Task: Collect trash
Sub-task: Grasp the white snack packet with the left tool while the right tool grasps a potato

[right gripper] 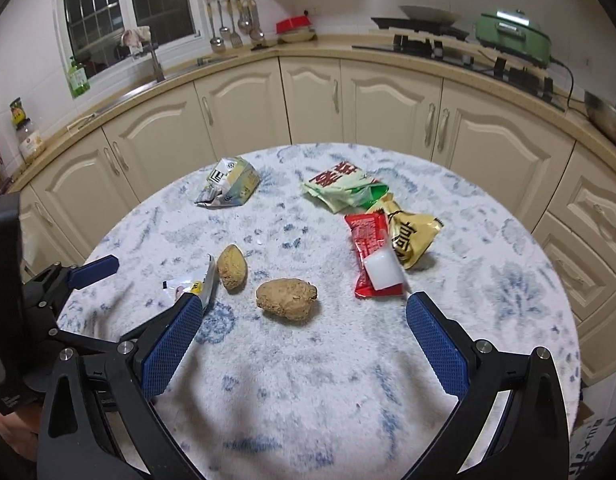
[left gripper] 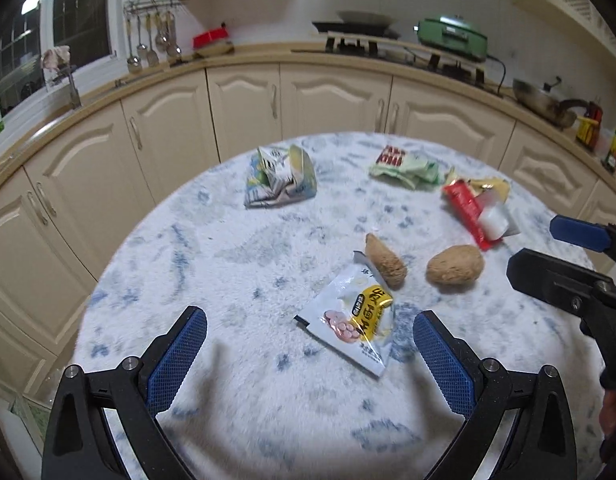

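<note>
On the round blue-and-white table (left gripper: 236, 264) lies scattered trash. A white and yellow snack wrapper (left gripper: 355, 316) lies just ahead of my open, empty left gripper (left gripper: 309, 336); its edge shows in the right wrist view (right gripper: 188, 286). A crushed carton (left gripper: 280, 178) (right gripper: 230, 184), a green-white wrapper (left gripper: 403, 166) (right gripper: 341, 188), a red wrapper (left gripper: 469, 212) (right gripper: 373, 256) and a gold wrapper (right gripper: 413, 236) lie further back. My right gripper (right gripper: 302, 320) is open and empty, just short of a brown lump (right gripper: 286, 298).
Two brown lumps (left gripper: 385, 260) (left gripper: 453, 268) lie mid-table; the second also shows in the right wrist view (right gripper: 232, 266). Cream kitchen cabinets (left gripper: 244, 108) and a counter with a stove (left gripper: 355, 36) curve behind the table. The right gripper's body (left gripper: 575, 276) shows at the right of the left view.
</note>
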